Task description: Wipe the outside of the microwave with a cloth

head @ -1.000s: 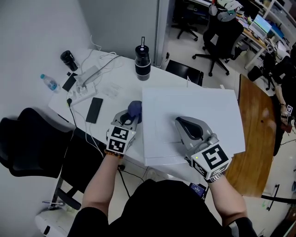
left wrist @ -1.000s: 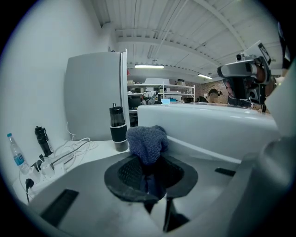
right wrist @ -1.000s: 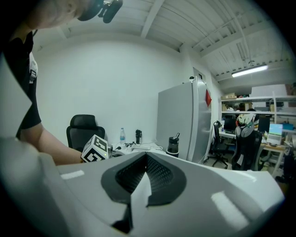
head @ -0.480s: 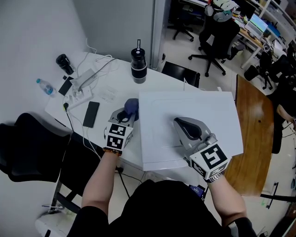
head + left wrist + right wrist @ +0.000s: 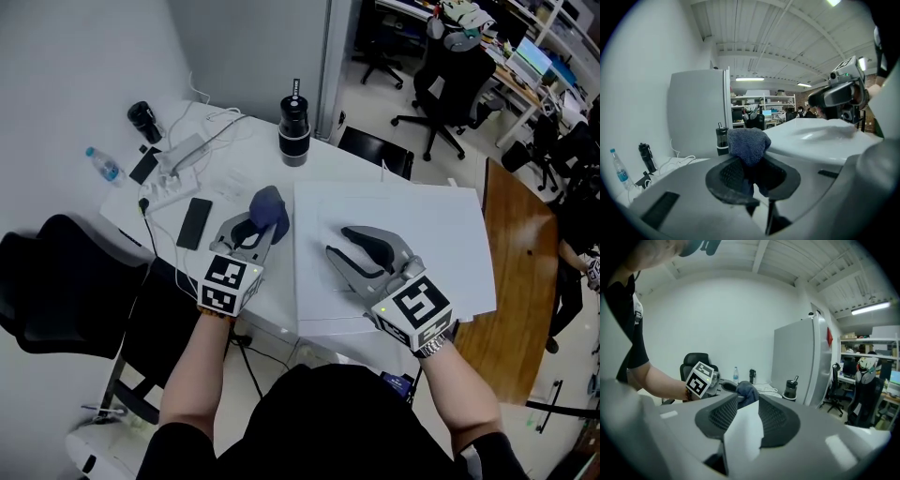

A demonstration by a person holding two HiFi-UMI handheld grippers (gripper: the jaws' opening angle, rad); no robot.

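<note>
Head view: blue cloth (image 5: pixel 270 211) bunched in the left gripper (image 5: pixel 258 232) at the left edge of the boxy white microwave (image 5: pixel 422 225), right gripper (image 5: pixel 337 242) low over its smooth flat top, opening on nothing, and liable to skid or scuff that top if pressed down bare. Left gripper view: soft, nubby cloth pinched by one small fold between ribbed black pads (image 5: pixel 729 176), likely to pull free under a hard wipe. Right gripper view: only glossy white top between the parting jaws.
</note>
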